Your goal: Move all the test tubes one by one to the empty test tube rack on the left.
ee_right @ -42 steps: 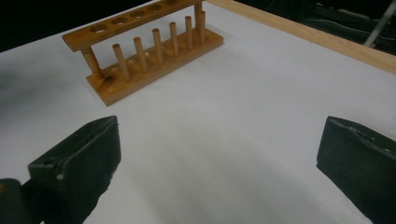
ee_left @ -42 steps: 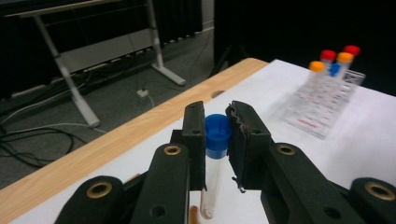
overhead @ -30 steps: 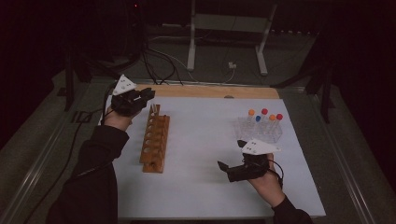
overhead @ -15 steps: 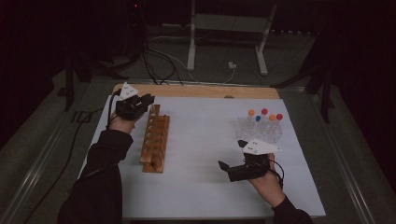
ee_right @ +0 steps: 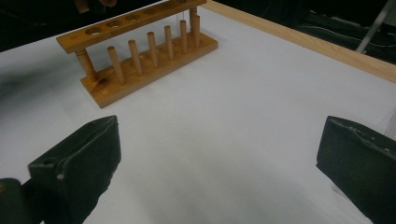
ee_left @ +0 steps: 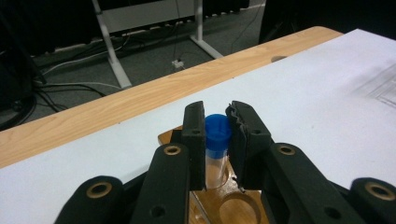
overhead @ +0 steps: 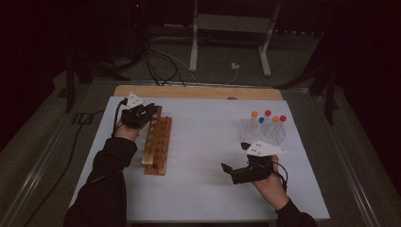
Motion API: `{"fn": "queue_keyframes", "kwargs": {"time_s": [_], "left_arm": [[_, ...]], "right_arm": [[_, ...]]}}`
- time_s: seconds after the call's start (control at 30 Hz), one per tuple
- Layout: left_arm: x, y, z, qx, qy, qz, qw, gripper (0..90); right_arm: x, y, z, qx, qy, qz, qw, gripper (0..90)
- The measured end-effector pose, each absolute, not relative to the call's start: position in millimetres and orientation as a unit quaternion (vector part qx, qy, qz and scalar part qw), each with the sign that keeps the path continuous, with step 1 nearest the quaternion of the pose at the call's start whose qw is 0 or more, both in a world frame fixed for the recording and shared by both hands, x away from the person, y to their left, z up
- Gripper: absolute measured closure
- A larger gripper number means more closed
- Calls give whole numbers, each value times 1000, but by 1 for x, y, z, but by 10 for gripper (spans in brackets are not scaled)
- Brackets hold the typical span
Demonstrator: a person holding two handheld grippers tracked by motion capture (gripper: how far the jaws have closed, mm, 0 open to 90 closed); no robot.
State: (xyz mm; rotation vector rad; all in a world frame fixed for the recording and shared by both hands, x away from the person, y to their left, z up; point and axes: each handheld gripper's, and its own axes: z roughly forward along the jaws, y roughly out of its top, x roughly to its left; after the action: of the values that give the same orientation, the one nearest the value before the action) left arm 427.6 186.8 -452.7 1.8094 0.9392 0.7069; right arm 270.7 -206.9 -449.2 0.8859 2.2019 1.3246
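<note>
The blue-capped tube's (ee_left: 217,140) lower end is hidden behind the left hand-held gripper (ee_left: 218,135). The clear rack (ee_left: 383,86) is blurred and cut off by the edge.

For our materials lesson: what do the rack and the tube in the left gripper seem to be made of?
The rack looks like varnished wood: brown, with visible grain and turned pegs. The tube looks like clear plastic, possibly glass, since the rack shows through it; its blue cap is matte, likely plastic.

On the table (overhead: 203,189), the wooden tube rack (overhead: 157,146) stands at the left with a capped tube (ee_left: 217,140) in its far end hole, well apart from the clear rack of capped tubes (overhead: 265,130) at the right.
</note>
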Motion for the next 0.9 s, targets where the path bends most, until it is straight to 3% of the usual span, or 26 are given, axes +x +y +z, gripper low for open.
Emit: {"fn": "queue_keyframes", "kwargs": {"time_s": [0.63, 0.9], "left_arm": [[429, 183, -452, 751, 392, 269, 458, 753], [410, 192, -432, 738, 383, 252, 495, 348]], "right_arm": [[270, -213, -435, 316, 780, 496, 214, 0], [280, -233, -418, 336, 767, 501, 217, 0]]}}
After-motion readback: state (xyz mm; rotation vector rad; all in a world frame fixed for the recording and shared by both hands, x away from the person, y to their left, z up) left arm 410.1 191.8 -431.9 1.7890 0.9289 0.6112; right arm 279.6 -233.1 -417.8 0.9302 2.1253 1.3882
